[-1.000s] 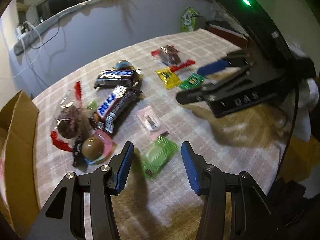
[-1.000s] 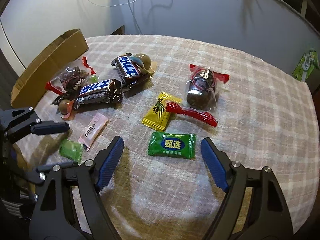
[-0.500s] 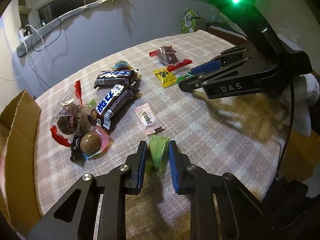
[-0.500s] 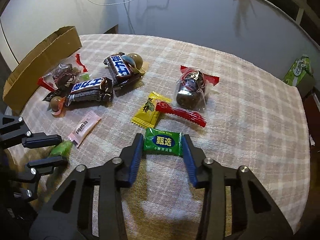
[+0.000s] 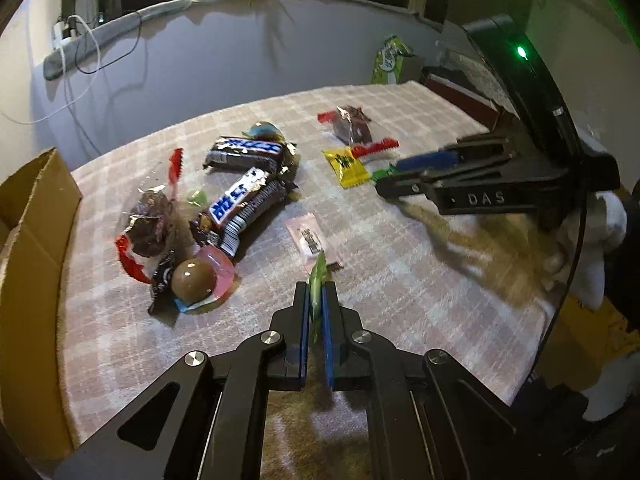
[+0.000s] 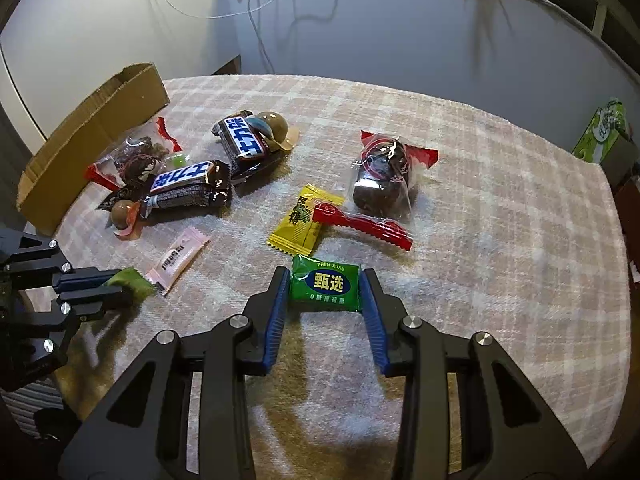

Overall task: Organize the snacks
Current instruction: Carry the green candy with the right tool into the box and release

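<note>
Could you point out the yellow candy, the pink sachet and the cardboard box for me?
yellow candy [image 6: 298, 221], right wrist view, middle of its wrapper.
pink sachet [image 6: 176, 259], right wrist view, on its printed centre.
cardboard box [image 6: 96, 120], right wrist view, on its outer side wall.

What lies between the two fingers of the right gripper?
The green Zhen Xuan candy sits between the right gripper fingers, seen in the right wrist view.

The green candy packet [image 6: 325, 287] is showing "ZHEN XUAN" above the large characters "甄选", with a line starting in "0" below. The right gripper's [image 5: 402, 176] body is bearing "DAS". The other wrappers' lettering is staying too blurred to read.
</note>
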### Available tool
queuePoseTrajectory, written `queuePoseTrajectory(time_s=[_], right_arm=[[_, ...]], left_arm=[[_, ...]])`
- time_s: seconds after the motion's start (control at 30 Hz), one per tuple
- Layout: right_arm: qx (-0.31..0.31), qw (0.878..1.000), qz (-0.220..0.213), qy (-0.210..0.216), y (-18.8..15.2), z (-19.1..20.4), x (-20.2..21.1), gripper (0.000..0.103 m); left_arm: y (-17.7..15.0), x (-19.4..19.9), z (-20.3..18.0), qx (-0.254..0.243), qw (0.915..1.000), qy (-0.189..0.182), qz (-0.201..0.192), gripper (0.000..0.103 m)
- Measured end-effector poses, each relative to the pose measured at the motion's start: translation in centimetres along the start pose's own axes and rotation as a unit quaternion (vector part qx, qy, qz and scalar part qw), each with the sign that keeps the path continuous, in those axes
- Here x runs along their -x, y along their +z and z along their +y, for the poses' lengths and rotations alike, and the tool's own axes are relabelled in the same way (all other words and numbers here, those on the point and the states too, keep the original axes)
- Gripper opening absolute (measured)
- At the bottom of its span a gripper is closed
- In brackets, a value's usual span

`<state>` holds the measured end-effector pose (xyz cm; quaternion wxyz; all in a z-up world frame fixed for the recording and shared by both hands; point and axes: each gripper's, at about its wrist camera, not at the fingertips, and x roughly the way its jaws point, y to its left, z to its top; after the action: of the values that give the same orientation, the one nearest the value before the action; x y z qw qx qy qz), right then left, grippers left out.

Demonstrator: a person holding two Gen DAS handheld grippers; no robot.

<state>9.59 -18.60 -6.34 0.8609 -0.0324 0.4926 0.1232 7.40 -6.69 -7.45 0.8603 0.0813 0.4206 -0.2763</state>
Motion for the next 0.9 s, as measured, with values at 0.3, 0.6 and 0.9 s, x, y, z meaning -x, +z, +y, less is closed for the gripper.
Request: queuePoseTrajectory(time_s=[0.3, 0.6, 0.9], right_arm=[[0.002, 1.000, 0.000, -0.006, -0.5, -0.1, 0.4, 0.037], [-0.012, 1.000, -0.004, 0.001, -0.5, -0.4, 0.6, 0.037], [-0.009, 0.999, -0.027, 0.014, -0.1, 0.3, 2.7, 0.037]], left_arm=[[-0.2, -0.9, -1.1, -0.033, 0.9990, 0.027, 0.010, 0.004], [0.6, 0.8, 0.3, 0.015, 0.9987, 0.041, -0.025, 0.004], [1.3, 3.5, 1.3, 0.040, 0.9968, 0.040, -0.057, 0.004]])
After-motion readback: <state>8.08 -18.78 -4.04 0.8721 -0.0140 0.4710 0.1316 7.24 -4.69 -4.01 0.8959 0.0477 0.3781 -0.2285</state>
